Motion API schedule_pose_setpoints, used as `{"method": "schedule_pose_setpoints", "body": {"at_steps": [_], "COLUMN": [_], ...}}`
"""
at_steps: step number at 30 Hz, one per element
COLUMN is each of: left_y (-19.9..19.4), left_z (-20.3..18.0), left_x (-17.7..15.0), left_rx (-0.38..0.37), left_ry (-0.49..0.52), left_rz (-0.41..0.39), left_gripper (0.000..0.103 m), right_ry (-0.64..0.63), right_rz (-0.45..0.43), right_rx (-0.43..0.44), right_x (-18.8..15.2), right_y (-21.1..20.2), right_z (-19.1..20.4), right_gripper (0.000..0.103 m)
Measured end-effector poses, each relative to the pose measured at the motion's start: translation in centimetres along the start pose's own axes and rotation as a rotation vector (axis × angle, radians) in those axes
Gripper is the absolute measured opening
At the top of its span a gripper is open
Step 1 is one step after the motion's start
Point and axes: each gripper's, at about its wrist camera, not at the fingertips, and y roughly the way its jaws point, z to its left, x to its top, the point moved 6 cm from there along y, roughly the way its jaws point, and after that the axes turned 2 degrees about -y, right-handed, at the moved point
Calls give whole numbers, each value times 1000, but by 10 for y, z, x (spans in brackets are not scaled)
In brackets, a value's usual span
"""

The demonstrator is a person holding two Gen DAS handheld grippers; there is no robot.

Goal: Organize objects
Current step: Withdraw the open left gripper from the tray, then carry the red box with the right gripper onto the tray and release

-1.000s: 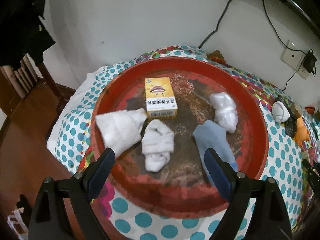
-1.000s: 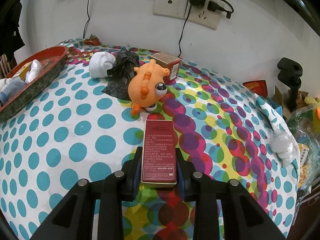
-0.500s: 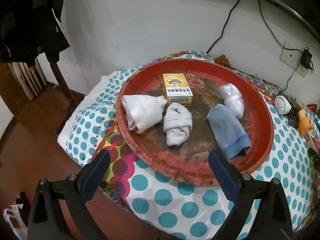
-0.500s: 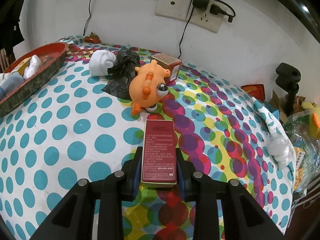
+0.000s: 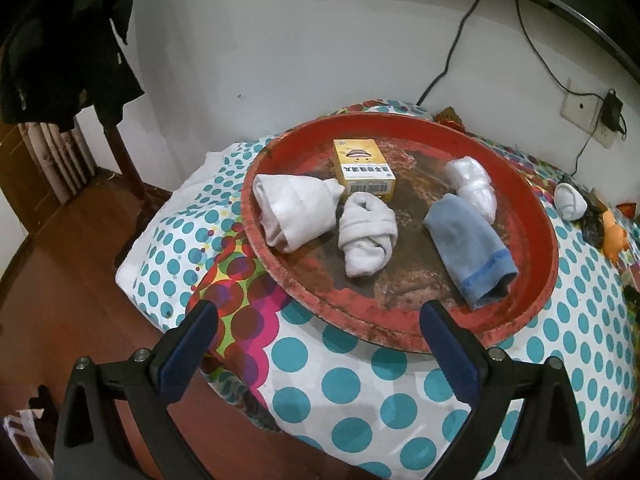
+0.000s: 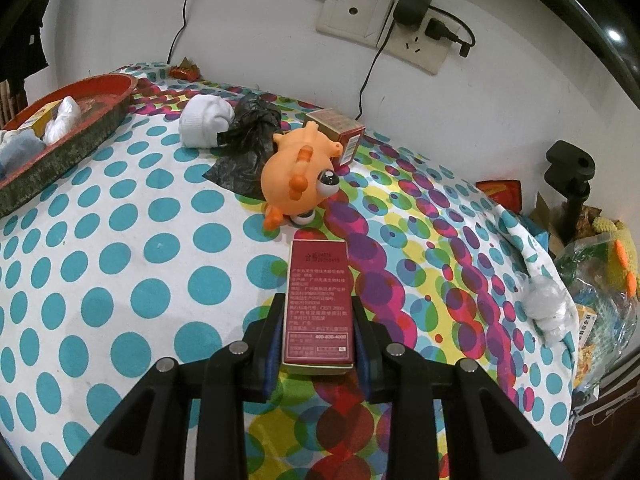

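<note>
Red box [image 6: 318,304] is clamped lengthwise between the closed jaws of the right gripper [image 6: 318,338], its far end reaching out ahead of the fingertips over the dotted tablecloth [image 6: 120,264]. Just beyond that end an orange toy [image 6: 298,180] is seen, and past it a black bag [image 6: 244,140], a white sock roll [image 6: 206,120] and a small brown box [image 6: 336,130]; these are shown clearly only by the right wrist view, where the red tray [image 6: 60,152] is cut off at the far left. The tray's contents are laid out fully by the left wrist view: ahead of the left gripper [image 5: 318,340], whose jaws are spread wide with nothing between them, the red tray [image 5: 400,332] is seen carrying a yellow box [image 5: 364,170], two white sock bundles [image 5: 298,210] [image 5: 366,238], a blue sock [image 5: 468,248] and a plastic-wrapped roll [image 5: 472,186].

Compared with one second ago, the left gripper has been drawn back from over the tray, so that its fingertips are now short of the near rim. The right gripper's hold on the red box is unchanged, and it has shifted only slightly.
</note>
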Motion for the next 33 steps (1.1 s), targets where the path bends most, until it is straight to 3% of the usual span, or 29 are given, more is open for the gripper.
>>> {"method": "schedule_pose_setpoints", "body": {"at_steps": [11, 20, 27, 33], "left_y": [-3, -2, -2, -3], "left_z": [-6, -3, 5, 8], "left_x": [1, 1, 2, 4], "left_rx": [-30, -38, -34, -24], "left_ry": [15, 5, -25, -30], "left_rz": [-26, -20, -18, -28], "left_gripper": [101, 101, 101, 101], "right_ry": [-1, 111, 118, 43], "right_rz": [-3, -14, -39, -71], "right_rx": [-13, 27, 77, 147], "right_x": [1, 6, 20, 50], "right_y": [-1, -15, -38, -57], "right_z": [0, -2, 25, 80], "right_gripper": [29, 29, 29, 29]}}
